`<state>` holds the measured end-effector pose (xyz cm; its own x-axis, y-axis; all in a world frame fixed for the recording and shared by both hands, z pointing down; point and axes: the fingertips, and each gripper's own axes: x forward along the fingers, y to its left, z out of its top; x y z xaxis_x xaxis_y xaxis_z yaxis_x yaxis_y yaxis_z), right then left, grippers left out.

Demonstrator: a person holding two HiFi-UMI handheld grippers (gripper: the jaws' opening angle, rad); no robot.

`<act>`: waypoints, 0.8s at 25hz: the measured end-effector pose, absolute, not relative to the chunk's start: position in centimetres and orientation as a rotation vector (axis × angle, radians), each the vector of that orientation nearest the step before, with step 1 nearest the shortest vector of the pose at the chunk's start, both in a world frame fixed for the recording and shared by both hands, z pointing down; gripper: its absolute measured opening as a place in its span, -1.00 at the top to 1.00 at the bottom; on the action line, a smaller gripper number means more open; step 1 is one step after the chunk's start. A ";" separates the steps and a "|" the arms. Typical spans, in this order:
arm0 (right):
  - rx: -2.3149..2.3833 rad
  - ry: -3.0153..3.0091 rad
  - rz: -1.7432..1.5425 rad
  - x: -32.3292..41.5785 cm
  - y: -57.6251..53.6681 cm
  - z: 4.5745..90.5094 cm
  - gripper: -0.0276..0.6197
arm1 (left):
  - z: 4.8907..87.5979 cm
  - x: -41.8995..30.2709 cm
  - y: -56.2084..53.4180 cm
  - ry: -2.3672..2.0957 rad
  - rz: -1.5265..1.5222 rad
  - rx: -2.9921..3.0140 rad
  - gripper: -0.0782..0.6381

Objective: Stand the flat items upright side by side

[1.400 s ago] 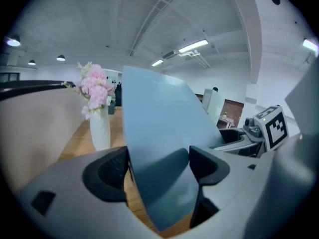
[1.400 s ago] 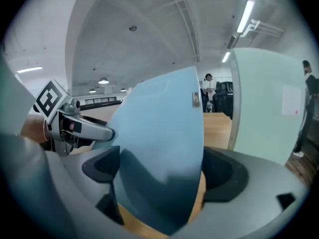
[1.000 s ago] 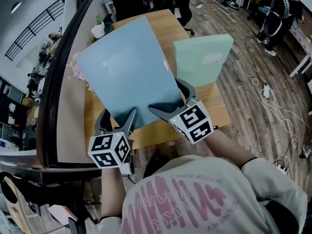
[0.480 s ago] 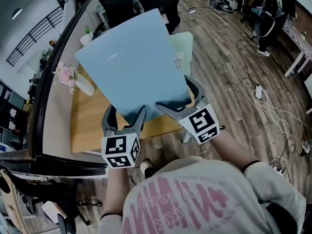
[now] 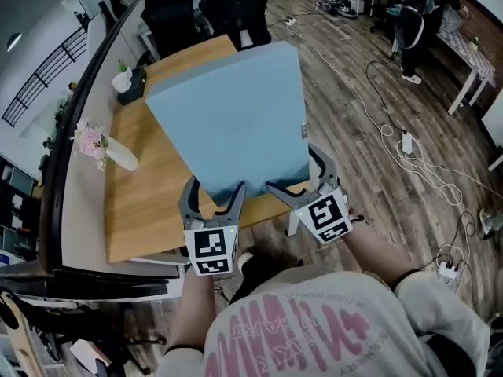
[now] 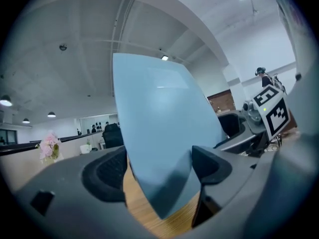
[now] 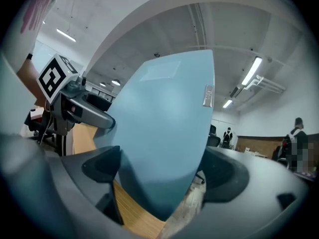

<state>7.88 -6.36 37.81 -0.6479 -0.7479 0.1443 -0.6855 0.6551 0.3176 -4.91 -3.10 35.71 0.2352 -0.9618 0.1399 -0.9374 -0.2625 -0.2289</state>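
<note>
A large pale blue folder (image 5: 236, 116) is held up in the air over the wooden table (image 5: 149, 203), tilted away from me. My left gripper (image 5: 214, 195) is shut on its lower left edge and my right gripper (image 5: 302, 177) is shut on its lower right edge. In the left gripper view the blue folder (image 6: 159, 128) runs between the jaws of the left gripper (image 6: 159, 168). The right gripper view shows the same folder (image 7: 164, 133) clamped in the right gripper (image 7: 159, 178). No second flat item shows in any view.
A vase of pink flowers (image 5: 98, 148) and a small potted plant (image 5: 122, 77) stand along the table's left side. Office chairs (image 5: 236, 6) stand beyond the far end. Cables (image 5: 409, 148) trail over the wooden floor at the right, where a person (image 5: 413, 14) stands.
Both grippers have carried the blue folder up and toward me. The green folder that lay at the table's right has gone out of sight behind it.
</note>
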 end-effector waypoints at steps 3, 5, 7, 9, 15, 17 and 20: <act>1.174 -2.570 -0.338 7.8 -7.0 40.1 -0.68 | 38.0 -4.5 -3.5 1.825 -0.378 -2.405 -0.42; 1.184 -2.542 -0.341 7.8 -7.6 41.5 -0.68 | 39.3 -4.5 -4.0 1.810 -0.377 -2.413 -0.45; 1.187 -2.509 -0.347 7.9 -8.2 42.8 -0.68 | 40.3 -4.6 -4.7 1.803 -0.368 -2.412 -0.45; 1.184 -2.484 -0.333 7.9 -9.0 44.2 -0.68 | 41.1 -4.7 -5.5 1.794 -0.372 -2.407 -0.44; 1.177 -2.437 -0.306 7.5 -11.7 46.9 -0.68 | 44.3 -5.3 -8.5 1.777 -0.460 -2.432 -0.40; 1.173 -2.433 -0.282 7.2 -12.6 47.6 -0.68 | 44.8 -5.7 -9.6 1.778 -0.480 -2.433 -0.40; 1.168 -2.425 -0.272 7.1 -13.6 48.1 -0.68 | 45.1 -5.6 -10.4 1.774 -0.487 -2.433 -0.40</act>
